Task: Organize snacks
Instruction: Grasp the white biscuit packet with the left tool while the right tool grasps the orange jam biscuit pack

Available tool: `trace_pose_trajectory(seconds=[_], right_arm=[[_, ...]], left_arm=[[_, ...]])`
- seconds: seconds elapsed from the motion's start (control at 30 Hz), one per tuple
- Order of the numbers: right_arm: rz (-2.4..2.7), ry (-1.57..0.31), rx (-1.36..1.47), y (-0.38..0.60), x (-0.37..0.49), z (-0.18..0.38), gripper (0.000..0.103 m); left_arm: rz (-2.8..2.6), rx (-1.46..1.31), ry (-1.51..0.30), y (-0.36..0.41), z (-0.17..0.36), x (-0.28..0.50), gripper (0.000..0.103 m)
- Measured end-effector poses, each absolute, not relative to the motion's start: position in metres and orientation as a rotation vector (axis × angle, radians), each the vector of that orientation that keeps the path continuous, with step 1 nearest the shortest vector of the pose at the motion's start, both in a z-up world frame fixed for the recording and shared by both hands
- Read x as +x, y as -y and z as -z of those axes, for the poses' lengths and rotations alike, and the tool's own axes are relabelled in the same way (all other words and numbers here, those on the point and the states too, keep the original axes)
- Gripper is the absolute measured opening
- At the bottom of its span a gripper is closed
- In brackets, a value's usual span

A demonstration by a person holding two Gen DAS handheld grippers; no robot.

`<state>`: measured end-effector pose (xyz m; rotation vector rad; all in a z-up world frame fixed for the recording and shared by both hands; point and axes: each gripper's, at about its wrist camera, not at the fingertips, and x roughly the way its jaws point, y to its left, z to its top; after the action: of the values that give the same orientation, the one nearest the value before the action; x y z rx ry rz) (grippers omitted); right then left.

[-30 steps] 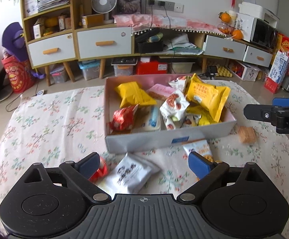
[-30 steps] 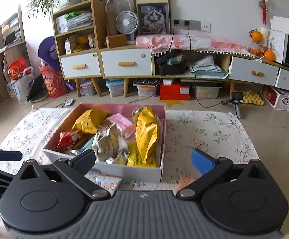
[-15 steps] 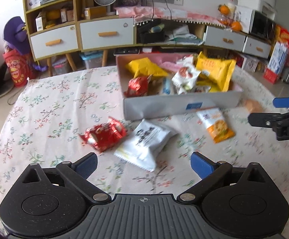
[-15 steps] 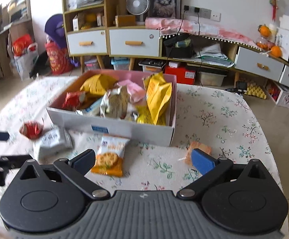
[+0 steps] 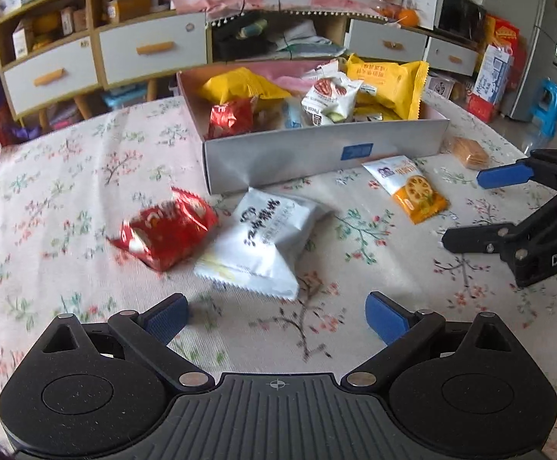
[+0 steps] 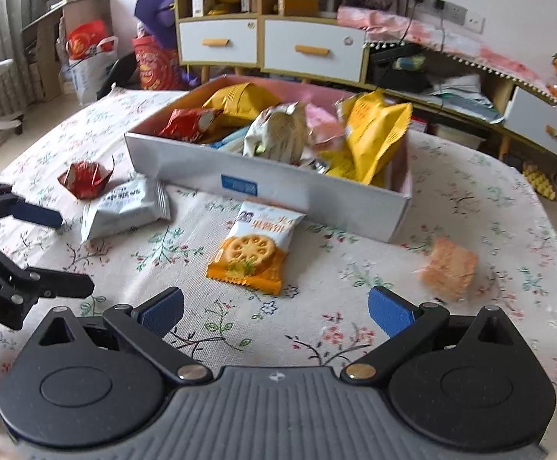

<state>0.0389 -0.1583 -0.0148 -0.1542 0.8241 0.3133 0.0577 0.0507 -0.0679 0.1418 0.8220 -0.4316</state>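
1. My left gripper (image 5: 276, 316) hovers low over the flowered desk (image 5: 48, 199), jaws spread wide and holding nothing.
2. My right gripper (image 6: 276, 310) likewise gapes wide and empty above the cloth.
3. Four snacks lie loose in front of the snack box (image 6: 278, 188): a red packet (image 5: 167, 232), a white pouch (image 5: 263, 245) touching it, an orange biscuit packet (image 6: 253, 249), and what looks like a clear-wrapped cracker (image 6: 449, 268), somewhat blurred.
4. The box itself is piled with yellow, red and white bags.
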Motion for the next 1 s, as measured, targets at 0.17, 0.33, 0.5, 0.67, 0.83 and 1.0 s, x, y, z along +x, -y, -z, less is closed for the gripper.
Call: trace_pose_trajectory(seconds=[0.17,0.33,0.5,0.67,0.83,1.0], right_arm=[[-0.352,-0.823,-0.164,0.151,0.044,0.024,0.103],[-0.374,-0.789,-0.128,0.148,0.049,0.027,0.103],[-0.394,-0.750,-0.124,0.150,0.050,0.029,0.103],[-0.409,-0.745,-0.134,0.152,0.056,0.029,0.101],[-0.410,-0.753,-0.137,0.161,0.057,0.027,0.092],[-0.397,-0.767,-0.114,0.167,0.062,0.024,0.077]], left_arm=[[0.438,0.145,-0.773,-0.051,0.071,0.066,0.099],[0.439,0.158,-0.744,-0.046,0.073,0.073,0.099],[0.440,0.152,-0.729,-0.041,0.074,0.078,0.098],[0.483,0.152,-0.736,-0.036,0.070,0.076,0.089],[0.530,0.149,-0.748,-0.031,0.067,0.068,0.076],[0.491,0.077,-0.776,-0.025,0.062,0.072,0.067]])
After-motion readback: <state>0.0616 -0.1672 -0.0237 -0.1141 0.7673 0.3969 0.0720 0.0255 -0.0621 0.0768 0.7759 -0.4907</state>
